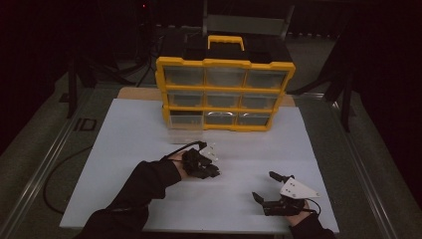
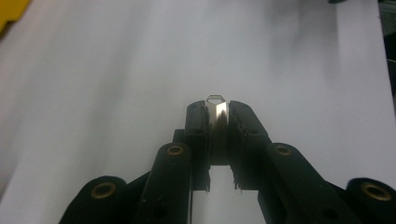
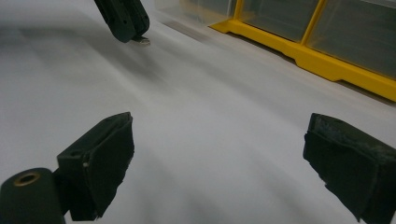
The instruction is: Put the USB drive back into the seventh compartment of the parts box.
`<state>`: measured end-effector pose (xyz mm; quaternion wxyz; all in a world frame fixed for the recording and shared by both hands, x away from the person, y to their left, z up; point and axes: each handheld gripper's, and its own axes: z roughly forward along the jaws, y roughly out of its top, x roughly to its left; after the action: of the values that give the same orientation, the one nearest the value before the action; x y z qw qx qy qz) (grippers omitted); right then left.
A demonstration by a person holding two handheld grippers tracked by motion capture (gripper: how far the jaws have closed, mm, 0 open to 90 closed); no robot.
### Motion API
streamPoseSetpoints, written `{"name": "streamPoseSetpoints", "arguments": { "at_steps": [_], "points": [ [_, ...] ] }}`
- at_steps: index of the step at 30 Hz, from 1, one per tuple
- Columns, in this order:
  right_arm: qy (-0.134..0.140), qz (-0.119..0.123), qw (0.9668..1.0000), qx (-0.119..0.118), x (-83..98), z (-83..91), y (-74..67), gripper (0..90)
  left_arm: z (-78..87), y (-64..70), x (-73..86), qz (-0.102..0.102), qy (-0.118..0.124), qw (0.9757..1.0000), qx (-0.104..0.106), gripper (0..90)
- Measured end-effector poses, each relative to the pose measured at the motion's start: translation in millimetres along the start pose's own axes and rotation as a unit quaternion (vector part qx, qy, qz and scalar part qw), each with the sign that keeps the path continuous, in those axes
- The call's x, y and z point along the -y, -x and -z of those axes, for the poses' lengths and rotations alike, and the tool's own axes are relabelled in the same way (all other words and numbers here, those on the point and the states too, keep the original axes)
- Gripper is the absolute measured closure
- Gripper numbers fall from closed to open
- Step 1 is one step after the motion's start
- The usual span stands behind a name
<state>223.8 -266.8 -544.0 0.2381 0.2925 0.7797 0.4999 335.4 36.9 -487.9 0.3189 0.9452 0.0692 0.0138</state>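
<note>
Left hand-held gripper (image 2: 217, 114) clamped on small metal tag (image 2: 216, 108); right hand-held gripper (image 3: 219, 158) jaws apart, idle. Keep firm pinch, lift tag level toward drawer organizer (image 1: 225, 94) ahead, clear of worktop (image 1: 149, 129).

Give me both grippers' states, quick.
Left gripper: shut on a small metal piece.
Right gripper: open, nothing between its jaws.

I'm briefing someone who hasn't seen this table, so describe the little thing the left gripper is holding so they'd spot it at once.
Start at the yellow drawer organizer at the far side of the white table top. Just in front of it is the left gripper, shut on a small flat metal piece. It is shiny silver with a small eyelet at its tip, unlike the black jaws.
</note>
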Motion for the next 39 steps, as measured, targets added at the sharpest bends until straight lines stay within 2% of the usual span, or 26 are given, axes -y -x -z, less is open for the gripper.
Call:
{"name": "streamPoseSetpoints", "arguments": {
  "at_steps": [14, 39],
  "points": [
    [0.0, -0.001, 1.0, -0.001, 0.1, 0.1, 0.2, 8.7, 11.1, -3.7, -8.4, -0.004, 0.005, 1.0, -0.001, 79.7],
    [0.003, -0.003, 1.0, 0.0, -0.5, 1.0, -0.1, 8.7, 33.6, -12.9, -16.5, 0.0, 0.011, 0.9997, -0.023, 79.7]
  ]
}}
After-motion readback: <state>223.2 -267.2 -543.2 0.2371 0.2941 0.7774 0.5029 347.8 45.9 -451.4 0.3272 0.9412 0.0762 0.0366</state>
